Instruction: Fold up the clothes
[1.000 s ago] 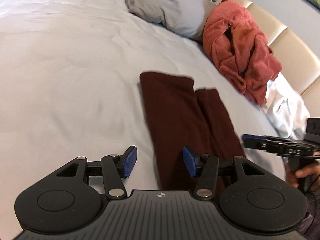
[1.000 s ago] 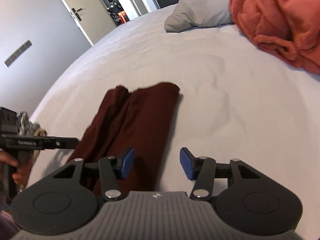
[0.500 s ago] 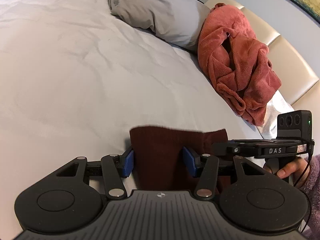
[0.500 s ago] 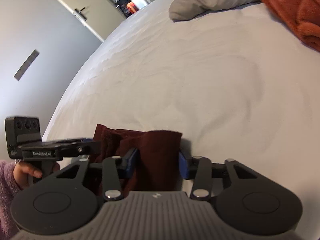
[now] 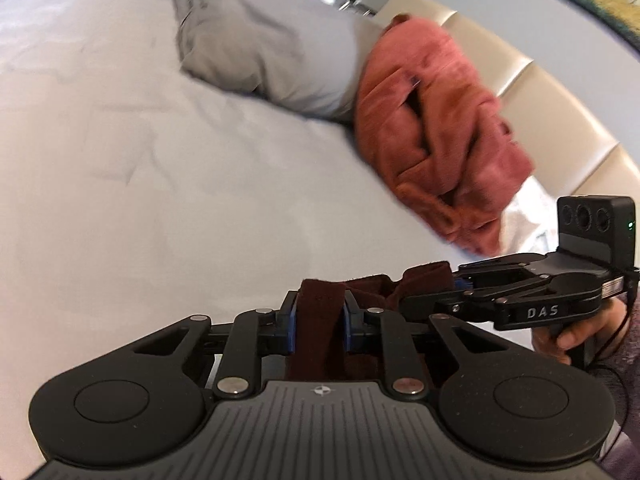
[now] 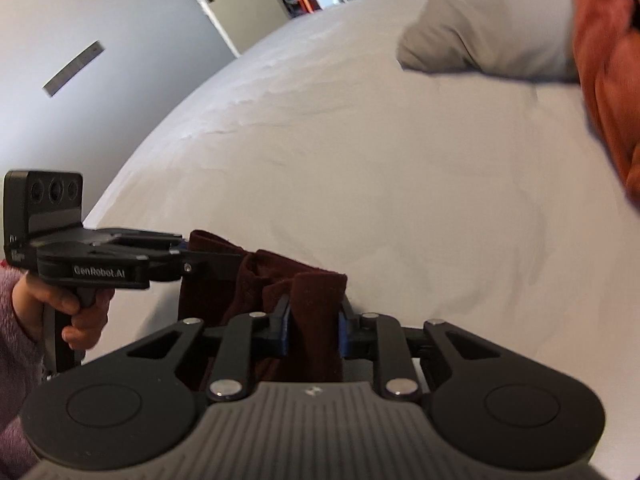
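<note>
A dark maroon garment (image 5: 320, 312) is gripped at its far edge by both grippers and lifted off the white bed (image 5: 160, 200). My left gripper (image 5: 319, 326) is shut on one corner of it. My right gripper (image 6: 313, 324) is shut on the other corner (image 6: 316, 304). Each gripper shows in the other's view: the right one at the right of the left wrist view (image 5: 520, 300), the left one at the left of the right wrist view (image 6: 100, 264). The rest of the garment hangs below, mostly hidden by the gripper bodies.
A grey pillow (image 5: 272, 48) and a crumpled orange-red robe (image 5: 436, 144) lie at the head of the bed against a beige padded headboard (image 5: 560, 120). White cloth (image 5: 528, 220) lies beside the robe. A door (image 6: 192, 0) and grey wall stand beyond the bed.
Both grippers moved forward to the garment's far edge, closed on its corners and raised them. The garment is now bunched between the two grippers.
</note>
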A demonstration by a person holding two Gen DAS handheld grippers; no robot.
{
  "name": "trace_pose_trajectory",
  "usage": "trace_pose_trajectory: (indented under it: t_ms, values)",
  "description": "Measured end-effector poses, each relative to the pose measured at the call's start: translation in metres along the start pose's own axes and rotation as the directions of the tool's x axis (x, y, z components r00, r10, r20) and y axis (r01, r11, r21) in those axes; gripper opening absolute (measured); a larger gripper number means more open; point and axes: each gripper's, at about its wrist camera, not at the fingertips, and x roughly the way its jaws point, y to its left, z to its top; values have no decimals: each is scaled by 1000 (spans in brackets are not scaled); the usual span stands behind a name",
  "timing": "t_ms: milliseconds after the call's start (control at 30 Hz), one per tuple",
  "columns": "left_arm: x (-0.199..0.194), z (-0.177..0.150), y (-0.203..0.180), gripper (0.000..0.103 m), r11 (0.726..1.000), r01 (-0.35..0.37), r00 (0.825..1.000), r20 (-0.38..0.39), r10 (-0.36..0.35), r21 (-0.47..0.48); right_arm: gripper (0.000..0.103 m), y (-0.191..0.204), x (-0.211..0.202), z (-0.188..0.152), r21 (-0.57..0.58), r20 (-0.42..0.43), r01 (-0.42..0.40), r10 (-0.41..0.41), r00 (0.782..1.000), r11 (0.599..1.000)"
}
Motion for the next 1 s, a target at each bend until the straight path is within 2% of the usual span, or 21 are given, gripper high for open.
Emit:
trace_pose_trajectory:
  t_ms: [200,400,700,1000]
  values:
    - [-56,3,-47,18,993,17,1000,17,-19,116,24,39,-54,0,-119,37,0,4,999,993]
    - [-105,-16,-99,18,974,17,1000,9,-20,228,24,84,-103,-22,-249,46,21,-9,999,968]
    - [-153,-78,-154,17,928,25,998,-56,-4,372,24,136,-156,-85,-403,45,12,6,999,915]
    - [-173,-159,-180,12,889,67,986,-164,9,453,23,164,-172,-172,-527,2,-13,16,1000,850]
